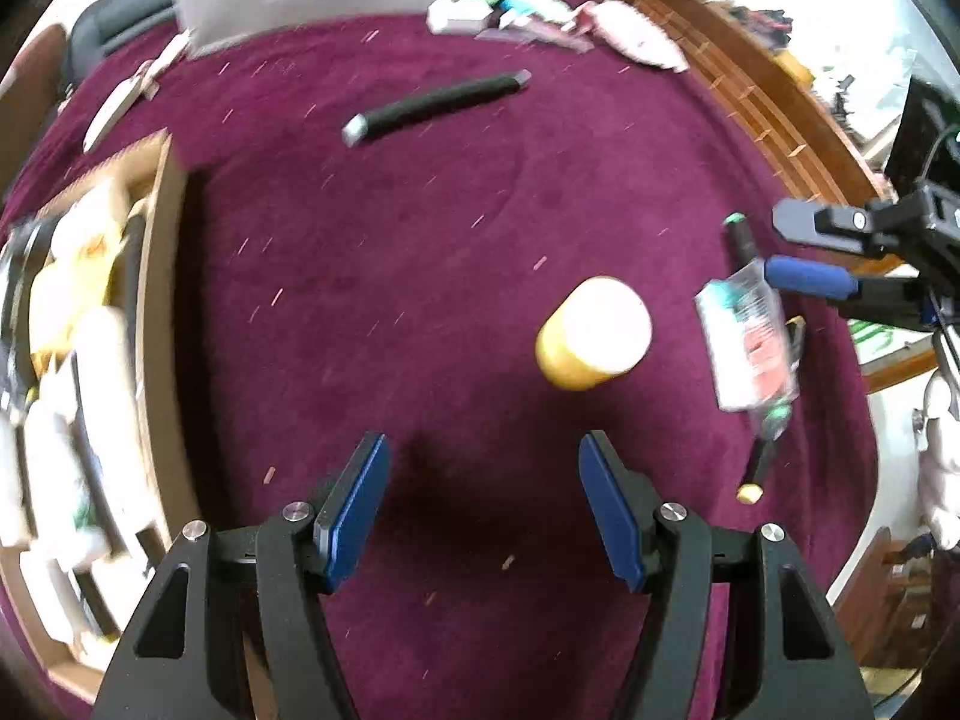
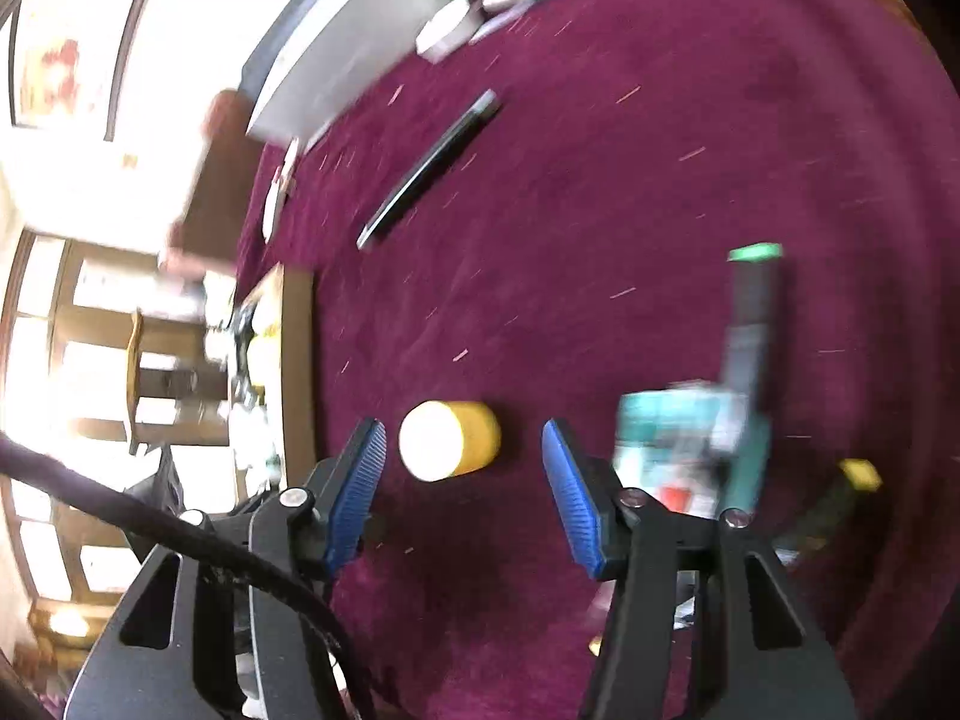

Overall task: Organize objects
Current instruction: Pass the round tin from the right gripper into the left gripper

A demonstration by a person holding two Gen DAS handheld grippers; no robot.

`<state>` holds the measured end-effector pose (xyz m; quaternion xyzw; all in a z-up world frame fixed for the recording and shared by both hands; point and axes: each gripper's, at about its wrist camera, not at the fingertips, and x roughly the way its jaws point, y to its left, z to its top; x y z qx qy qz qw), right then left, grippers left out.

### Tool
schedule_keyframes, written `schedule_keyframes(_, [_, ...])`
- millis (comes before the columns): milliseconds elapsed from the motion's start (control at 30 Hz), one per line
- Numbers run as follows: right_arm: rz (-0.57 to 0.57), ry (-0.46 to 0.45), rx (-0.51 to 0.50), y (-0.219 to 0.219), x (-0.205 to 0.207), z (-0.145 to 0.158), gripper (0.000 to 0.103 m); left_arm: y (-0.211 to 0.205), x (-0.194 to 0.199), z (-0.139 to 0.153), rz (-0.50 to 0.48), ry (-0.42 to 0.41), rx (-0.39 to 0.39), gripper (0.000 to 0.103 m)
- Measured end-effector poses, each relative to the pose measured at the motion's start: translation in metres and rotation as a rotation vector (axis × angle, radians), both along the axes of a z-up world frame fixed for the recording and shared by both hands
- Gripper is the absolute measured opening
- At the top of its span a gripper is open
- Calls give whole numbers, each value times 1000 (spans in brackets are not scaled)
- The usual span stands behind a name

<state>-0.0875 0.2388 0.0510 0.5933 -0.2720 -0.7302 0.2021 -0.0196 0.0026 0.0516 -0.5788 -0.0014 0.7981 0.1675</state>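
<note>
Reaching for the short yellow cylinder with a white end (image 2: 449,440), the right gripper (image 2: 465,483) has its blue-padded jaws spread wide and empty, and the likeliest failure is a roll: the cylinder lies on its side on the maroon cloth covering the counter (image 2: 600,210), so an uneven closure could nudge it away. Both views are motion-blurred, which suggests quick movement and makes a mistimed closure more likely. In the right wrist view the cylinder sits just ahead of the jaws and nearer the left pad, not yet between them. The crinkly teal-and-white packet (image 2: 684,438) lies close beside the right pad and might be clipped or dragged. The left gripper (image 1: 483,507) is likewise wide apart and holding nothing; the cylinder (image 1: 593,333) lies ahead and right of it. The cardboard box full of pale items (image 1: 159,324), probably the destination, stands on the left.
</note>
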Motion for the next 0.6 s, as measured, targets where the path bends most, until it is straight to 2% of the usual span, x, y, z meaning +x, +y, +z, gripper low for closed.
schedule_keyframes(100, [-70, 4, 7, 22, 6, 4, 60, 15, -9, 4, -52, 58, 7, 59])
schedule_keyframes(267, [-145, -10, 45, 45, 13, -1, 60, 44, -30, -14, -141, 33, -5, 59])
schedule_keyframes(467, [-217, -29, 77, 66, 31, -12, 60, 71, -37, -27, -202, 75, -95, 58])
schedule_keyframes(500, [-226, -32, 78, 69, 34, -12, 60, 71, -37, -26, -199, 79, -97, 53])
schedule_keyframes(533, [-239, -36, 84, 71, 38, -13, 60, 70, -38, -25, -196, 77, -85, 33])
schedule_keyframes(600, [-250, -38, 106, 72, 44, -13, 60, 65, -40, -22, -183, 47, -39, 34])
